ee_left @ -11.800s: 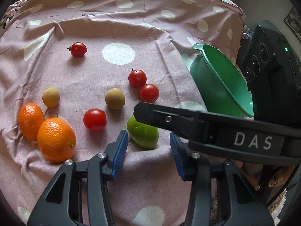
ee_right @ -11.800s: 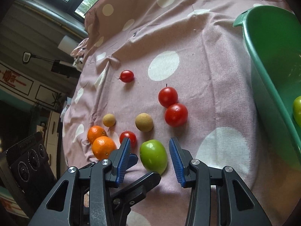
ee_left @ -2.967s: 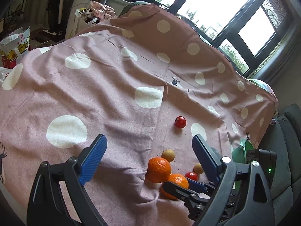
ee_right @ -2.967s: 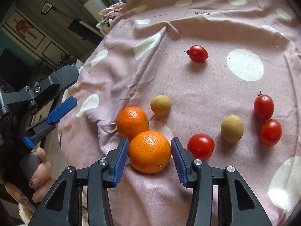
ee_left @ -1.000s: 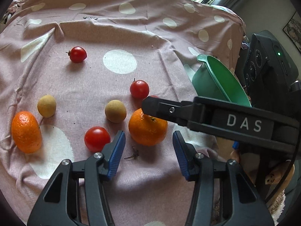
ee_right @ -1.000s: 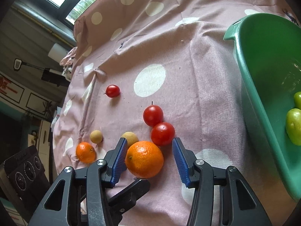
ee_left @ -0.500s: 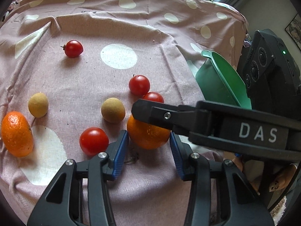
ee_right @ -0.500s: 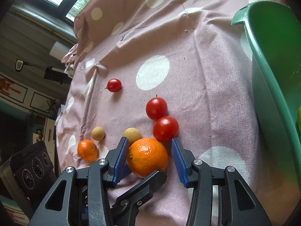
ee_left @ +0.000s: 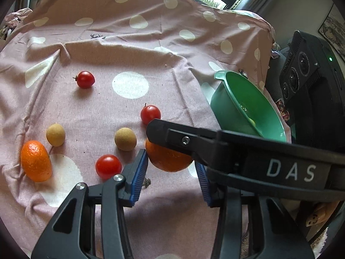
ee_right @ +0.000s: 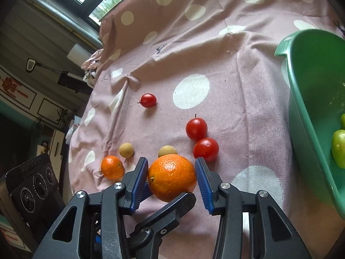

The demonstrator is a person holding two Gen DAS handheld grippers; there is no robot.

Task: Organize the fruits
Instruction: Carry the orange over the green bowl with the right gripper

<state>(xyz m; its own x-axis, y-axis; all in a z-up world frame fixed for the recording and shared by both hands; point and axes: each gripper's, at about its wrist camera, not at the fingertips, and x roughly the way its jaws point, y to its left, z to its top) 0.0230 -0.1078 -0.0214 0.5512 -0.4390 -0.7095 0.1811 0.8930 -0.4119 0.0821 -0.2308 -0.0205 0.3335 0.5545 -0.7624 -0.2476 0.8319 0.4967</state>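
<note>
Right claw (ee_right: 171,180): low over the pink polka-dot cloth (ee_right: 237,69), pointing forward; blue ribbed pads press both flanks of the large round orange (ee_right: 171,177), gripping it.
Left claw (ee_left: 171,177): comes in from the near side at the same fruit; its blue pads bracket the large round orange (ee_left: 168,158), left pad touching the skin, right pad mostly hidden behind the right claw's black finger, so cannot tell whether it clamps or stands ajar.
Orange position: between both pairs of pads, low over the cloth near its front edge; whether it touches the cloth cannot be told.
Crossing: one black finger of the left claw runs under the orange in the right wrist view; the right claw's finger crosses over it in the left wrist view.
Near neighbours: tan round fruit (ee_right: 167,151) just behind the orange; two red cherry tomatoes (ee_right: 201,139) touching each other to its right rear; another red tomato (ee_left: 108,166) beside the left pad.
Further off: smaller orange (ee_right: 112,167) and second tan fruit (ee_right: 126,150) to the left; lone red tomato (ee_right: 148,100) well back.
Green plastic bowl (ee_right: 301,116): right side, tilted, holding green fruit (ee_right: 339,147).
</note>
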